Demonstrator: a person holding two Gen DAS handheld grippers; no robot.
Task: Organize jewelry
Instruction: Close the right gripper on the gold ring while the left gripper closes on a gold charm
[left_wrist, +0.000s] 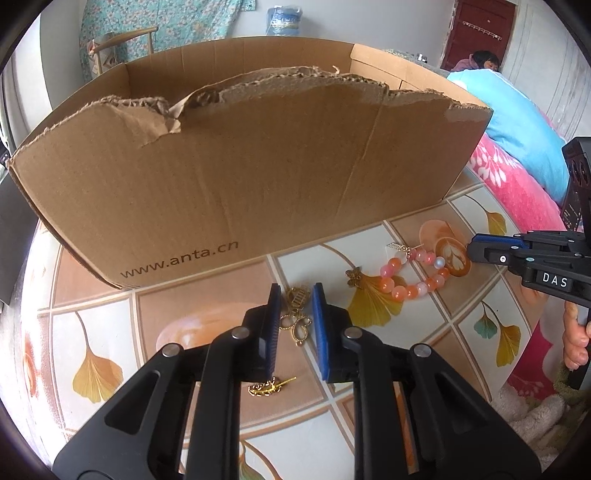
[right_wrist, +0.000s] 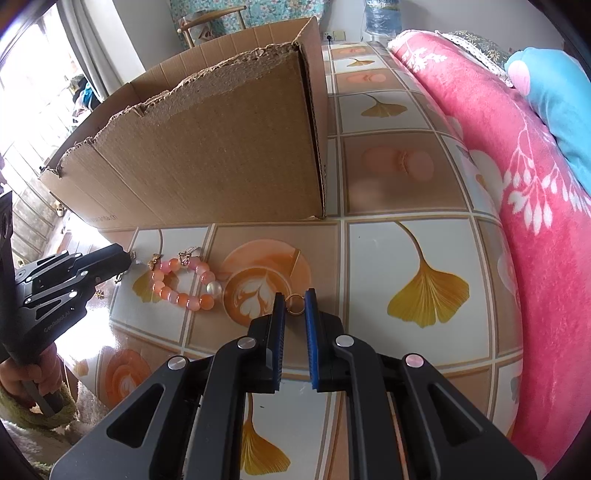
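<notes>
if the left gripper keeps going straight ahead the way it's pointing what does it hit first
Probably the gold charms lying between its open fingers, then the cardboard box wall behind them. The left gripper seems low over the table, though its height is unclear.

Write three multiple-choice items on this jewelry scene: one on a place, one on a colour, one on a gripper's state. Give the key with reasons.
1. Where does the bead bracelet lie?
A. inside the cardboard box
B. on the tablecloth in front of the box
C. on the pink blanket

2. What colour are the gripper pads?
A. blue
B. red
C. white

3. What sits between the right gripper fingertips?
A. a small gold ring
B. the bracelet
C. nothing

Key:
1 B, it rests on the ginkgo-print tablecloth before the cardboard box.
2 A, blue strips line the inner faces of the fingers.
3 A, the gold ring shows between the tips; whether they pinch it cannot be told.
</notes>
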